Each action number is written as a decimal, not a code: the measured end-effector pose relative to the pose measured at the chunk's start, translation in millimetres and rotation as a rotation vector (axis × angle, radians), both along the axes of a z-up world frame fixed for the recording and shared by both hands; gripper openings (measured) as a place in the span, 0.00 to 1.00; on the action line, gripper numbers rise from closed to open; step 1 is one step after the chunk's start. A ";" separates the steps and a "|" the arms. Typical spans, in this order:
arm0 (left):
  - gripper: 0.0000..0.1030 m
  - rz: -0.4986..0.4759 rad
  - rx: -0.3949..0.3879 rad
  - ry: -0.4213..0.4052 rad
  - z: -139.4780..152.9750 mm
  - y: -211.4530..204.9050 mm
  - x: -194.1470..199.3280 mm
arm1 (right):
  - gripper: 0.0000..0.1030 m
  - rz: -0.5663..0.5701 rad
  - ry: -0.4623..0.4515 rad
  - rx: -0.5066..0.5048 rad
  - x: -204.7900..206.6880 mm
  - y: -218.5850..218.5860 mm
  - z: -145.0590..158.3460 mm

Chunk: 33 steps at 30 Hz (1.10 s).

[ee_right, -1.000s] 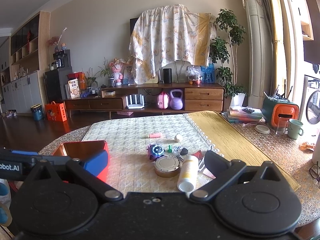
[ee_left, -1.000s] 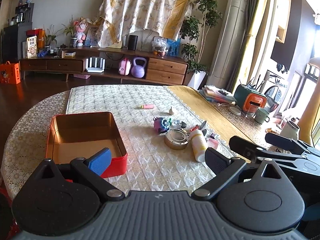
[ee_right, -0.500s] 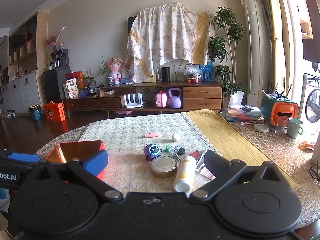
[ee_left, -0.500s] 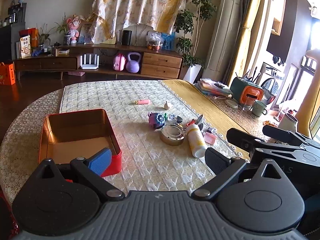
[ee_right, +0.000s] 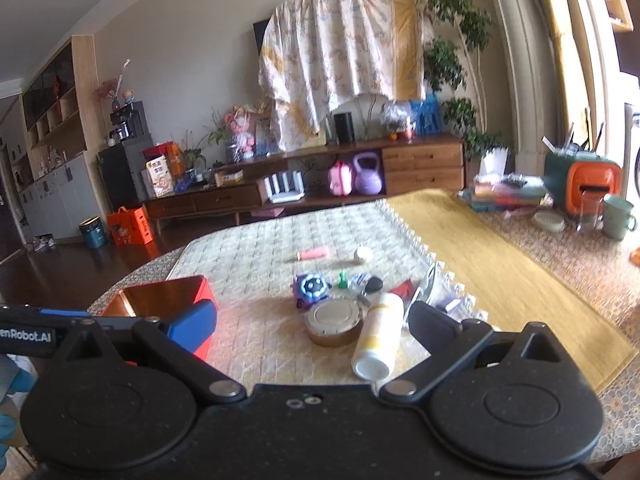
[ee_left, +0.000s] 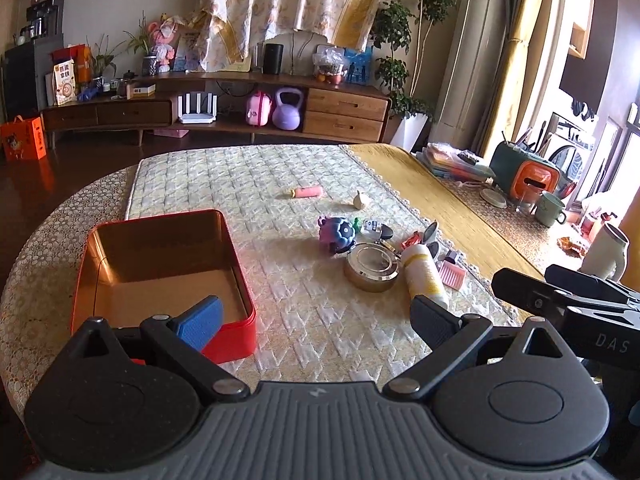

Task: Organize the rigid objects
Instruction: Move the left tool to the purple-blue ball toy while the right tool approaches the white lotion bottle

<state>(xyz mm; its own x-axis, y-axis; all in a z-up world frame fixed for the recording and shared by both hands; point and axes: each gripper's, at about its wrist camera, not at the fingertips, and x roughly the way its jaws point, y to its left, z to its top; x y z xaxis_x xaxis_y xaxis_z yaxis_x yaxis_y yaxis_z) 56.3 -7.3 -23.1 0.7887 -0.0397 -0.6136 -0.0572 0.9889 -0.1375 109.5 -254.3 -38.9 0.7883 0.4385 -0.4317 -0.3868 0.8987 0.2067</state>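
An empty red tin box sits on the quilted cloth at the left. A cluster of small items lies to its right: a purple ball toy, a round metal tin, a white bottle on its side, a pink comb. A pink tube and a small white piece lie farther back. My left gripper is open and empty near the box's front corner. My right gripper is open and empty before the tin and bottle.
A yellow runner crosses the table at the right. Beyond it stand an orange-and-green holder, a green mug, a white jug and stacked books. A sideboard lies across the room.
Both grippers have shifted a little over the table; the right one has tilted and come closer to the tin and bottle. Nothing on the table has moved.
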 end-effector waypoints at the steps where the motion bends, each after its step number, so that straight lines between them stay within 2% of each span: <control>1: 0.98 -0.001 0.004 0.012 -2.8 -1.4 4.1 | 0.99 -0.001 0.005 -0.005 2.2 -1.9 -3.1; 10: 0.98 -0.021 0.071 0.036 -18.6 -20.7 39.8 | 0.92 0.006 0.048 -0.099 27.1 -11.5 -24.2; 17: 0.98 -0.029 0.123 0.042 -26.5 -36.3 83.2 | 0.90 0.021 0.065 -0.127 46.7 -9.6 -34.3; 27: 0.98 -0.026 0.148 0.094 -43.9 -41.8 173.2 | 0.82 0.042 0.097 -0.159 77.4 2.0 -49.1; 33: 0.98 0.014 0.101 0.165 -59.6 -34.6 222.7 | 0.80 0.035 0.122 -0.161 94.5 9.5 -57.8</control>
<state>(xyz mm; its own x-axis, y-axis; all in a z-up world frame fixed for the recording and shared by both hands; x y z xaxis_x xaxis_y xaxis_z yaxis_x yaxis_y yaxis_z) 279.0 -41.9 -82.6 0.6771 0.0389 -0.7348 -0.0841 0.9961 -0.0248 204.0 -244.8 -96.7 0.7110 0.3826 -0.5900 -0.3996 0.9102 0.1086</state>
